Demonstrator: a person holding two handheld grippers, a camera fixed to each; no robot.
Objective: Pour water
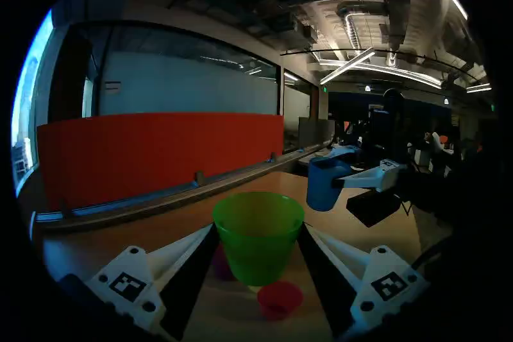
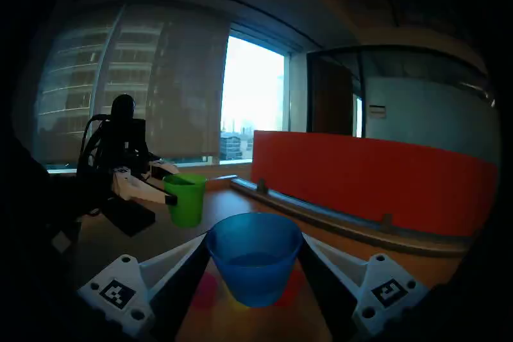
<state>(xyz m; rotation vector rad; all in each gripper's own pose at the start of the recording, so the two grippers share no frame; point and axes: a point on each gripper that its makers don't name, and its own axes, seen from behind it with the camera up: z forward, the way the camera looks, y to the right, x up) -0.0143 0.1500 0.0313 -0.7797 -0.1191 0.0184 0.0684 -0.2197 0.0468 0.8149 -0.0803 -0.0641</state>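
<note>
Blue cup [image 2: 254,265] of water clamped in right fingers [image 2: 163,265], green cup [image 1: 258,239] clamped in left fingers [image 1: 173,249]; pre-pour; next should tilt blue over green.

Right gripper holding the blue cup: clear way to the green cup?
Probably yes. The green cup sits upright in the left gripper, mouth open, and nothing stands between it and the blue cup.

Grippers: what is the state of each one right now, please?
Left gripper: closed, holding the green cup.
Right gripper: closed, holding the blue cup.
</note>
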